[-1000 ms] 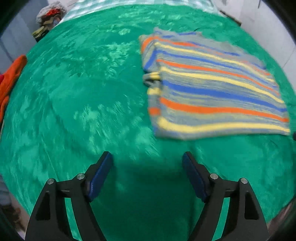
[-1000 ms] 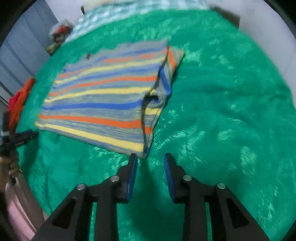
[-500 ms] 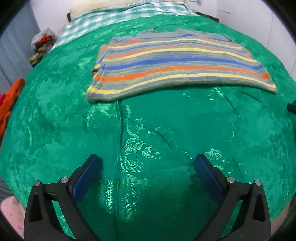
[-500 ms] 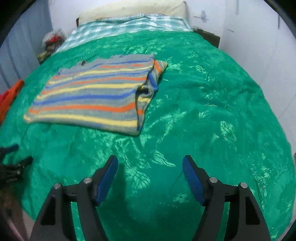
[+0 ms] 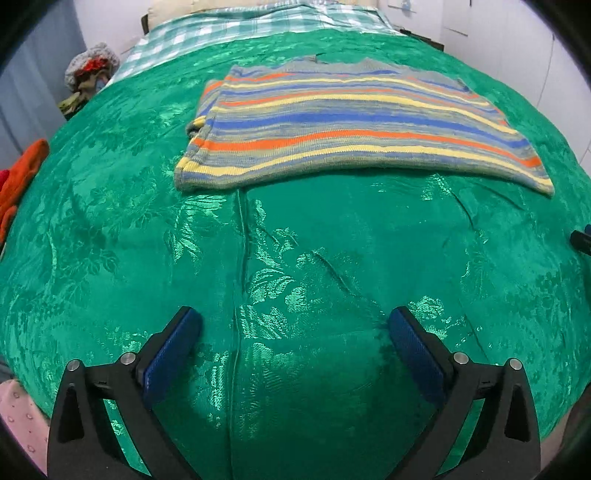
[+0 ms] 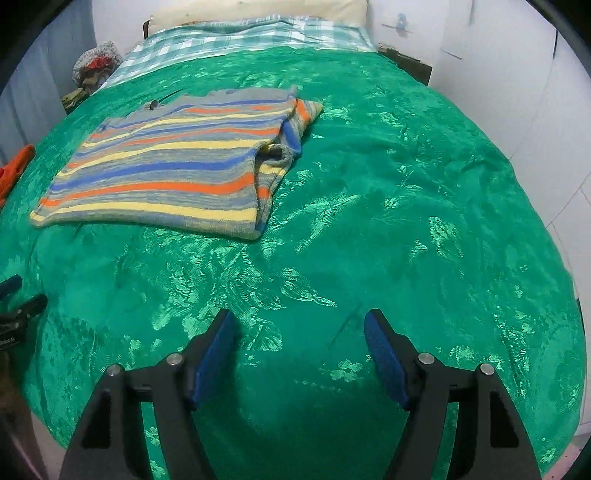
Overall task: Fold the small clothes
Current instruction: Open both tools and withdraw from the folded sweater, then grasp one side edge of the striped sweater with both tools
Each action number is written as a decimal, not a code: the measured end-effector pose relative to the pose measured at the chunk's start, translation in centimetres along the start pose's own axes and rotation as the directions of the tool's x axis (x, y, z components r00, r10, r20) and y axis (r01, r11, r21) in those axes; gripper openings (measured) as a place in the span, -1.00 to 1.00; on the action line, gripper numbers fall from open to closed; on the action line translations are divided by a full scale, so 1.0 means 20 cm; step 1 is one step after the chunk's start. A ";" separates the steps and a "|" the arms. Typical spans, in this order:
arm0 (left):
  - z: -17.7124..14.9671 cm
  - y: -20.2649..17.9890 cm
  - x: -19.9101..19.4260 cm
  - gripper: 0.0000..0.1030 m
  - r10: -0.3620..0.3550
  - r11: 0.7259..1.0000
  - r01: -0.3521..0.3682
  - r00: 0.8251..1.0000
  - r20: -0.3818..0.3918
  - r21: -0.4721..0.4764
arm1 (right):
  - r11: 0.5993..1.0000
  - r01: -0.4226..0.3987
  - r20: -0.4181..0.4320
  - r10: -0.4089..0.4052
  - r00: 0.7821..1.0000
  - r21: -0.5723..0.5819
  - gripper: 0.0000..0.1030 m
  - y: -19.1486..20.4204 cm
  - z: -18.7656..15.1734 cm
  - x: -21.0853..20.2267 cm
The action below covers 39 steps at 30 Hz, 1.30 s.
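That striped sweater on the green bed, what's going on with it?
A person holds a two-finger tool in each hand over the bedspread. The sweater lies partly folded, one side turned over on itself, and neither tool touches it. The left tool and right tool both hang open, short of the sweater.

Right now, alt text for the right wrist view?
A folded striped sweater lies on a green bedspread, ahead and left of the open, empty right gripper. A checked sheet covers the head of the bed.

folded sweater point(image 5: 354, 122) flat on bedspread point(image 5: 295, 258), pillow point(image 6: 258, 9) behind, clothes pile point(image 5: 88, 74) far left
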State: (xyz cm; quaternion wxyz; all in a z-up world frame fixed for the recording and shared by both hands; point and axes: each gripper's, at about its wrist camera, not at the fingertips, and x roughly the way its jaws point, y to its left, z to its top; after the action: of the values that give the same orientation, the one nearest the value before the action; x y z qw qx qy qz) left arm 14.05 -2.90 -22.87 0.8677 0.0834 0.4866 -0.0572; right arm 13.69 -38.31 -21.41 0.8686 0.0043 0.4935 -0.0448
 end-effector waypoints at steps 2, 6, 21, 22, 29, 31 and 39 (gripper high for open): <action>0.00 0.00 0.00 0.99 0.000 1.000 0.000 1.000 0.000 0.000 | 1.000 0.000 -0.002 0.000 1.000 -0.001 0.40 0.00 0.00 0.00; 0.01 -0.02 -0.03 0.99 0.028 1.000 -0.028 1.000 -0.008 0.004 | 1.000 -0.014 -0.006 0.014 1.000 0.013 0.40 -0.01 0.00 -0.01; 0.51 -0.98 -0.12 0.70 -0.337 0.862 0.284 0.940 0.055 0.419 | 0.877 -0.444 0.076 0.438 0.896 0.186 0.40 -0.45 0.68 0.11; 0.54 -1.04 -0.06 0.69 -0.335 0.852 0.287 0.942 0.034 0.437 | 0.857 -0.473 0.052 0.473 0.879 0.205 0.39 -0.47 0.76 0.18; 0.55 -1.24 0.15 0.07 -0.323 0.810 0.272 0.946 0.007 0.519 | 0.786 -0.542 -0.110 0.592 0.798 0.297 0.36 -0.47 1.02 0.66; 0.55 -1.24 0.14 -0.44 -0.327 0.809 0.272 0.945 0.015 0.521 | 0.739 -0.575 -0.090 0.638 0.765 0.352 0.36 -0.46 1.09 0.78; 0.64 -1.08 0.09 -0.86 -0.376 0.867 0.343 0.927 0.021 0.363 | 0.760 -0.529 -0.095 0.600 0.794 0.378 -0.82 -0.28 1.25 0.85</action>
State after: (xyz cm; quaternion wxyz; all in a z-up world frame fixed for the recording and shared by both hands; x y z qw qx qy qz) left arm 21.80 -26.64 -19.83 0.8339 0.1427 0.4353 -0.3077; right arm 43.33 -46.44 -22.93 0.7703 0.3042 0.5430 0.1387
